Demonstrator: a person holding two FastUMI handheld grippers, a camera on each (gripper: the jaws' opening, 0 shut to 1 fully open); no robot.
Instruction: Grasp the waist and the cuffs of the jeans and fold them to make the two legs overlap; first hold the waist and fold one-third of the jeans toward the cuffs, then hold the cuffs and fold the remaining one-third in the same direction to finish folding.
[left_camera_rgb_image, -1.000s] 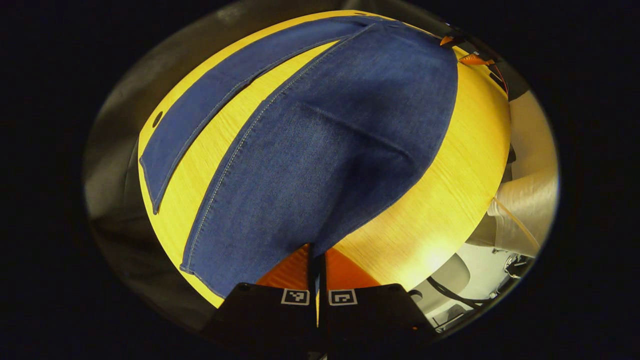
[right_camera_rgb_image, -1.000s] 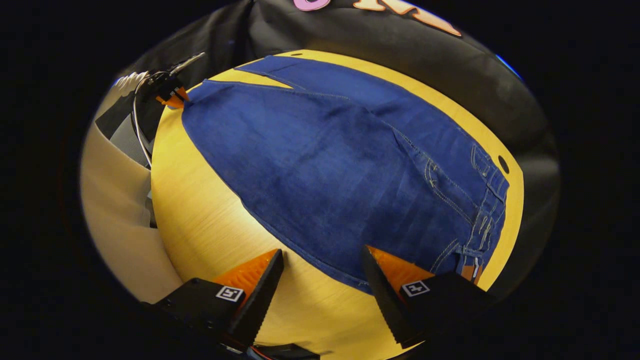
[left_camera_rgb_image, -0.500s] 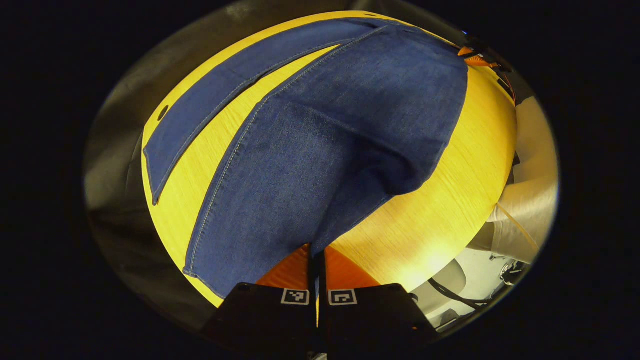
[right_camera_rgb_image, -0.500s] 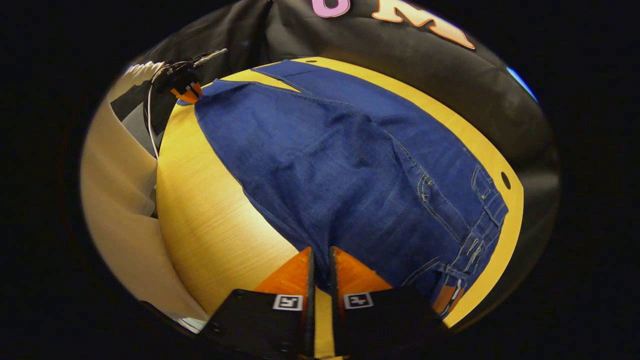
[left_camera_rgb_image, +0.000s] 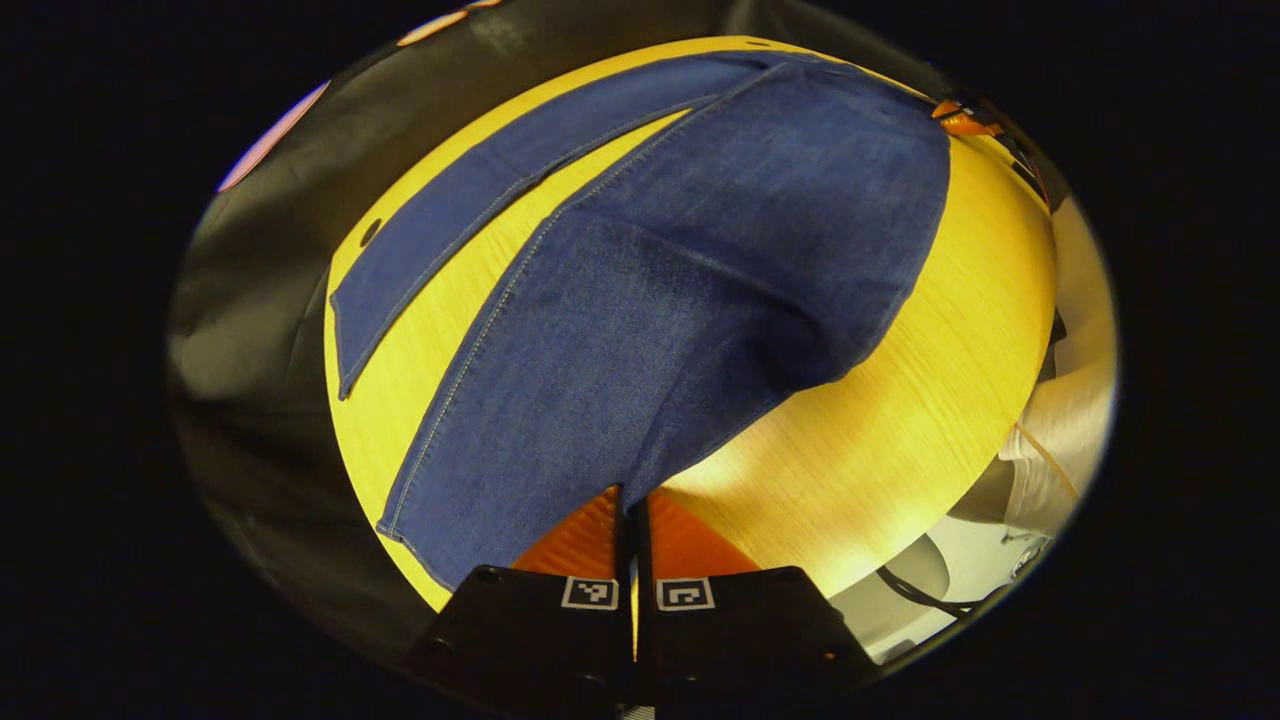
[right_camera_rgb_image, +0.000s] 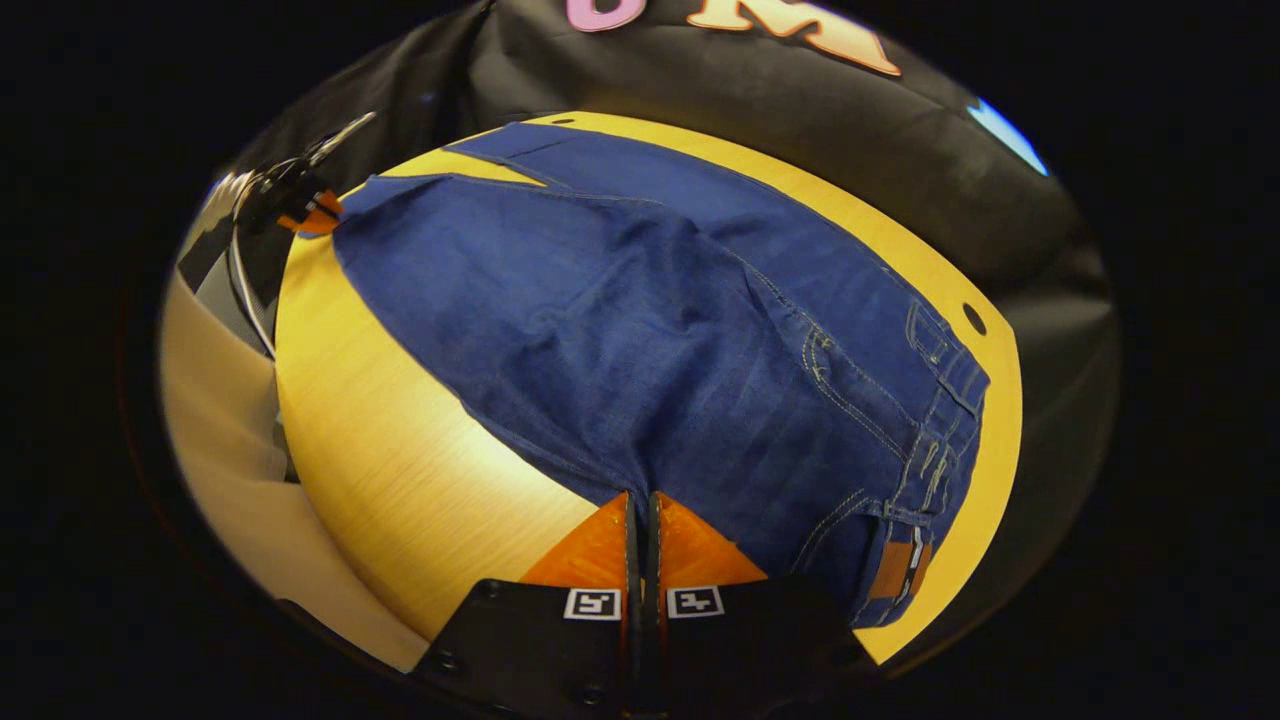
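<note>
Two claws (left_camera_rgb_image: 632, 510) (right_camera_rgb_image: 640, 510) pinching creased, stitched denim jeans (left_camera_rgb_image: 680, 290) over woodgrain table (left_camera_rgb_image: 900, 430).

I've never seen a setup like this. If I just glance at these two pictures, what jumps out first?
A big pair of dark blue jeans spread across a bright yellow wooden table, the near leg lifted, the other flat beside the far edge. At the bottom of the left gripper view, the left claw is pinched shut on the near leg's cuff end. At the bottom of the right gripper view, the right claw is pinched shut on the near edge by the waist.
</note>
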